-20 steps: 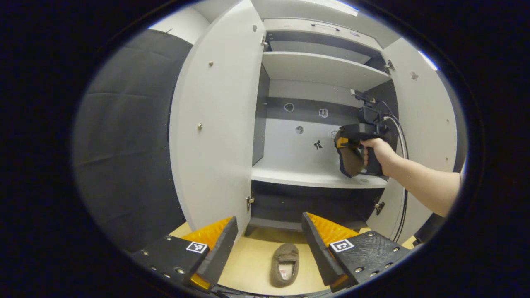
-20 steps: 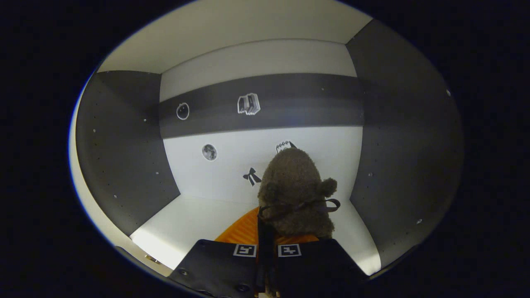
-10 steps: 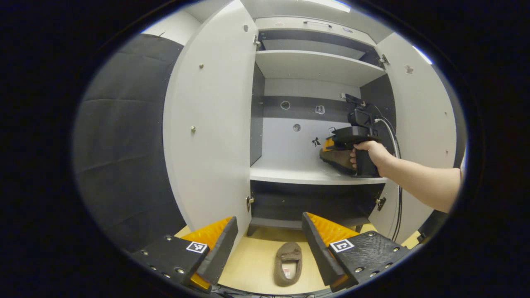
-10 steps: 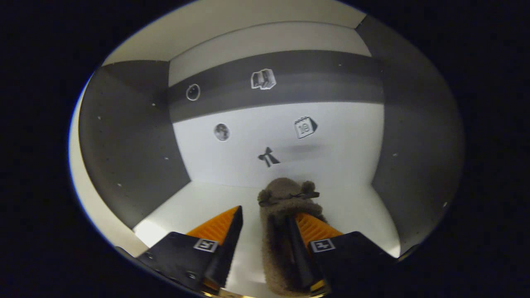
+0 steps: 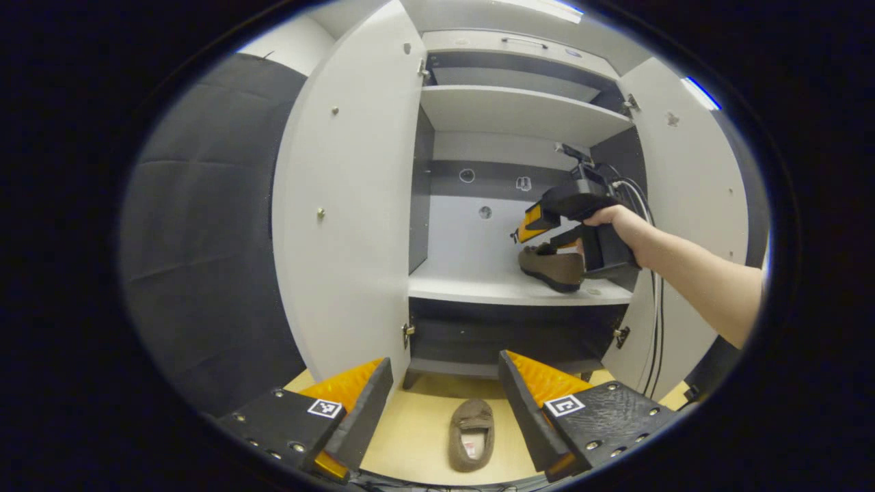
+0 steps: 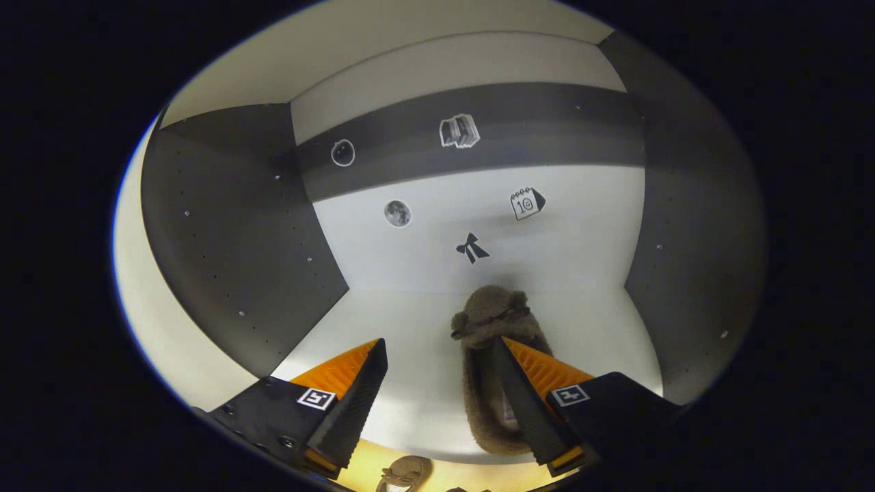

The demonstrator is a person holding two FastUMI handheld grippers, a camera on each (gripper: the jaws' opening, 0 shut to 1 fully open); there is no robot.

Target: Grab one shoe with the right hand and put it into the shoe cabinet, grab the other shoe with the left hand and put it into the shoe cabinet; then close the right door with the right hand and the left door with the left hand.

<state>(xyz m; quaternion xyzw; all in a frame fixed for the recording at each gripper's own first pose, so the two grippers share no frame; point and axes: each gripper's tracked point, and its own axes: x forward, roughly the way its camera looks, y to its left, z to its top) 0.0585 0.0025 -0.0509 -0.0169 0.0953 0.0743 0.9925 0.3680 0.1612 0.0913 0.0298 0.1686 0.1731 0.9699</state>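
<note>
Fingers of my right gripper [image 6: 437, 403] stand spread, holding nothing, above the first shoe [image 6: 493, 369] lying on the cabinet shelf [image 6: 410, 321]. My left gripper [image 5: 444, 410] is open too, over the second shoe [image 5: 470, 434] on the floor [image 5: 417, 437]. I judge one risk: a sloppy pinch on soft fleece could let it slip short of the shelf

one shoe [image 5: 551, 266] lies on the middle shelf [image 5: 492, 290] of the shoe cabinet [image 5: 519, 109], toward its right side, between the two open doors. the other shoe [image 5: 471, 433] lies on the floor [image 5: 417, 437] before the cabinet.
</note>
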